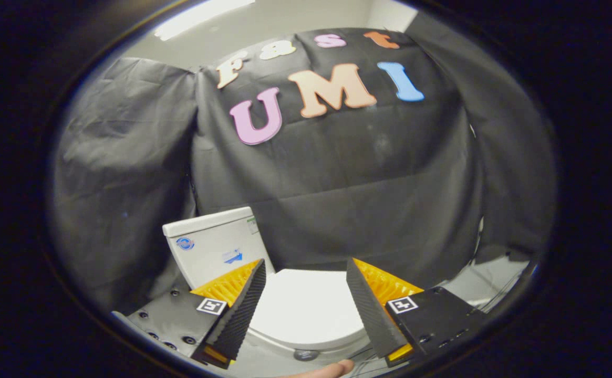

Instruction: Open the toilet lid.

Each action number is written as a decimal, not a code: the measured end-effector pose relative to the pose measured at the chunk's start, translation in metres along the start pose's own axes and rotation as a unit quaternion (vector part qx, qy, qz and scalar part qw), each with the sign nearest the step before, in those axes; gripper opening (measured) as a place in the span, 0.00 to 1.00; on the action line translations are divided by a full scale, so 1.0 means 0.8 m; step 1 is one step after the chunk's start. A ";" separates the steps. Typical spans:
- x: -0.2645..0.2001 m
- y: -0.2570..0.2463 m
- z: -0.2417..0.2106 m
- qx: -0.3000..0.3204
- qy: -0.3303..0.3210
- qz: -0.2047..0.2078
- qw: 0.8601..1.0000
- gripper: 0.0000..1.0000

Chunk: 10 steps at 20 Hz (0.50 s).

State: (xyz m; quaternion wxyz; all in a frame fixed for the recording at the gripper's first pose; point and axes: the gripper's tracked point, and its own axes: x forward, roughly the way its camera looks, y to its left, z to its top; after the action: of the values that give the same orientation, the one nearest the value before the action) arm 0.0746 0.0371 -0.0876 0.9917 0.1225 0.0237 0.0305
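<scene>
**Between the spread fingers: toilet lid down, untouched**

Between the two fingers, and reaching a little beyond their tips, lies the toilet lid (306, 307), white, smooth, closed flat over the bowl. Under its near edge curves the rim of the toilet seat (284, 344), with a small dark round spot just below it, too blurred to make out. Behind the lid, and off towards the left finger, stands the tank (214, 249), white, capped with its own flat cover, bearing two small blue stickers on the front face; partly hidden at its lower corner by the left finger.

Gripper (306, 269) held above the lid, fingers spread wide apart, clamped on nothing. No contact with the lid to be seen on either side; ribbed inner faces turned towards each other across the gap. On the body behind each finger, a small square black-and-white marker.

At the very bottom, below the seat rim, pokes in a fingertip (332, 369) of a person's hand.

Behind the tank and all around hangs wrinkled black cloth (369, 199), the booth wall. Above the cloth, a pale ceiling with one long bright light strip (200, 16).
</scene>
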 end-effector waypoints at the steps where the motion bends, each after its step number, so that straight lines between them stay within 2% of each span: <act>1: 0.003 -0.007 -0.014 0.027 0.003 -0.010 1.000 0.96; 7: 0.002 -0.031 -0.062 0.157 0.004 -0.051 0.986 0.99; 10: -0.002 -0.034 -0.073 0.177 -0.003 -0.071 0.982 0.98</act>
State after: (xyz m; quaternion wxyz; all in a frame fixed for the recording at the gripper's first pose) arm 0.0711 0.0244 -0.1507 0.9540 0.2943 0.0342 -0.0452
